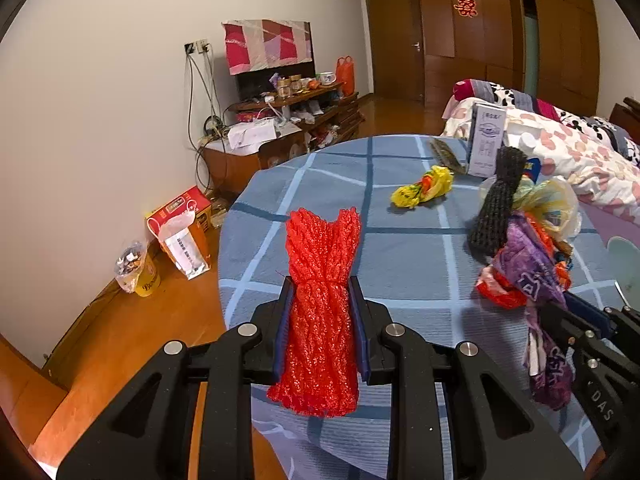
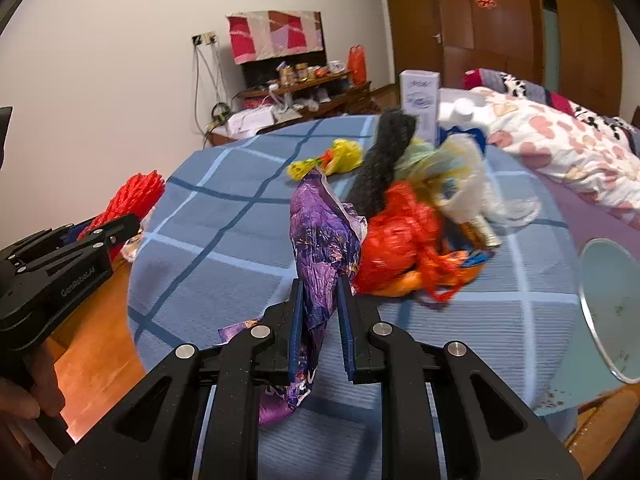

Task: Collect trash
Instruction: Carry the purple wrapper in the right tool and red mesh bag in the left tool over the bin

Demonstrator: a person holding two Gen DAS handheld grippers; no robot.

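My left gripper [image 1: 321, 285] is shut on a red foam net [image 1: 320, 240], held upright over the near edge of the round table [image 1: 400, 264] with its blue checked cloth. My right gripper [image 2: 319, 286] is shut on a crumpled purple wrapper [image 2: 320, 236], which sticks up between the blue pads. Just behind the wrapper lies a heap of trash: a red net bag [image 2: 400, 248], a black foam sleeve [image 2: 384, 160] and a clear plastic bag [image 2: 468, 176]. A yellow bag [image 2: 340, 158] lies farther back on the cloth.
A white carton [image 2: 419, 96] stands at the table's far side. A round glass plate [image 2: 612, 312] overhangs the right edge. A bed [image 2: 560, 148] is to the right, a cluttered cabinet [image 1: 288, 120] by the wall, boxes and a bag [image 1: 180, 232] on the wooden floor.
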